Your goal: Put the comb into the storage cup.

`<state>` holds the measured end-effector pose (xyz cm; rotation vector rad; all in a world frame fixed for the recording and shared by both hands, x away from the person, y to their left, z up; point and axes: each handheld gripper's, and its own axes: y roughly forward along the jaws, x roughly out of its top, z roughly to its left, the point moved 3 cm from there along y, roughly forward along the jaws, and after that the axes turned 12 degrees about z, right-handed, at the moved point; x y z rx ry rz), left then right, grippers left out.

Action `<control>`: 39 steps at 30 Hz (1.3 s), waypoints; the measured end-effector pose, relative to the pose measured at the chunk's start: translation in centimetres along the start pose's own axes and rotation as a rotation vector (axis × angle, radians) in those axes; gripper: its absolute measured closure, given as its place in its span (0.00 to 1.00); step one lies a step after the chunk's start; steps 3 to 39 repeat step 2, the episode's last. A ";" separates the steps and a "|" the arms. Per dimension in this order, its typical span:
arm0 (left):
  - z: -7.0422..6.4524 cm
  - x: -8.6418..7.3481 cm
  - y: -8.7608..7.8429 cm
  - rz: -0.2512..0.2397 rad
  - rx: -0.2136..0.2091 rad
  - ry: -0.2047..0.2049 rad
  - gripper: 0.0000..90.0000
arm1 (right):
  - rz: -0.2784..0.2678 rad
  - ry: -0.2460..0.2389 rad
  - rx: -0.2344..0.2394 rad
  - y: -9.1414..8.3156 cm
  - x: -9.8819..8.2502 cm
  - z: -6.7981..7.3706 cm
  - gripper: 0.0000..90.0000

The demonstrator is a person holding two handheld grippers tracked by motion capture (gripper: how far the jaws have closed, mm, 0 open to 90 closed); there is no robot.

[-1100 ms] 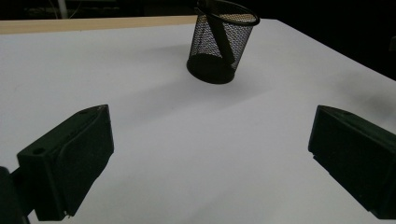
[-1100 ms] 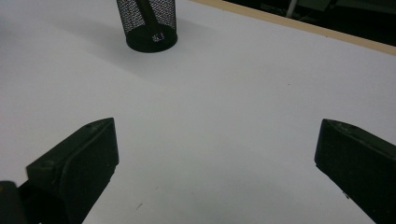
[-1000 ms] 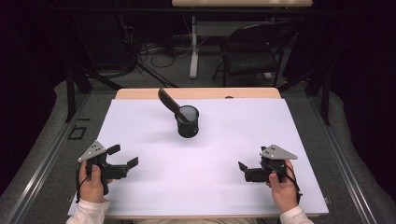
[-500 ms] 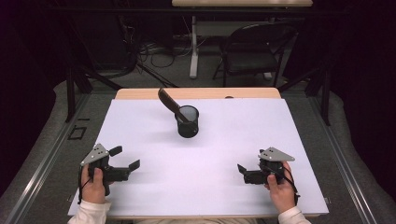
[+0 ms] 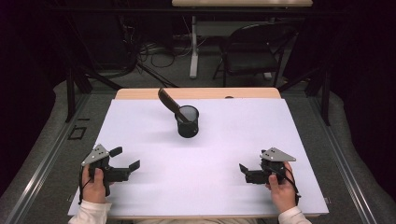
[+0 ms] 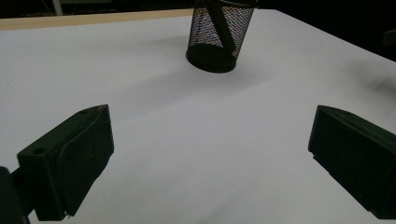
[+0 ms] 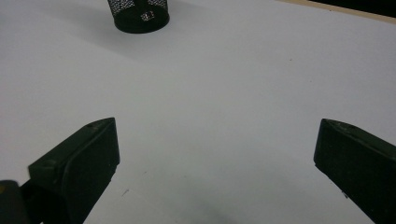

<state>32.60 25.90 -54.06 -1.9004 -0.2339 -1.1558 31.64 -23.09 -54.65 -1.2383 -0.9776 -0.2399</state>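
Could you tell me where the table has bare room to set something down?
Nearly everywhere: the white table is bare between the left claw and right claw, and either side of the mesh cup. Only the cup's spot, with its dark tool, is taken.
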 end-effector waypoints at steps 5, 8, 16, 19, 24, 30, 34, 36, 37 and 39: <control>0.0 0.0 0.0 -0.001 0.000 0.000 0.00 | 0.003 0.001 0.000 0.0 0.0 -0.1 0.00; 0.0 0.0 0.0 -0.001 0.000 0.000 0.00 | 0.003 0.001 0.000 0.0 0.0 -0.1 0.00; 0.0 0.0 0.0 -0.001 0.000 0.000 0.00 | 0.003 0.001 0.000 0.0 0.0 -0.1 0.00; 0.0 0.0 0.0 -0.001 0.000 0.000 0.00 | 0.003 0.001 0.000 0.0 0.0 -0.1 0.00; 0.0 0.0 0.0 -0.001 0.000 0.000 0.00 | 0.003 0.001 0.000 0.0 0.0 -0.1 0.00; 0.0 0.0 0.0 -0.001 0.000 0.000 0.00 | 0.003 0.001 0.000 0.0 0.0 -0.1 0.00; 0.0 0.0 0.0 -0.001 0.000 0.000 0.00 | 0.003 0.001 0.000 0.0 0.0 -0.1 0.00; 0.0 0.0 0.0 -0.001 0.000 0.000 0.00 | 0.003 0.001 0.000 0.0 0.0 -0.1 0.00; 0.0 0.0 0.0 -0.001 0.000 0.000 0.00 | 0.003 0.001 0.000 0.0 0.0 -0.1 0.00; 0.0 0.0 0.0 -0.001 0.000 0.000 0.00 | 0.003 0.001 0.000 0.0 0.0 -0.1 0.00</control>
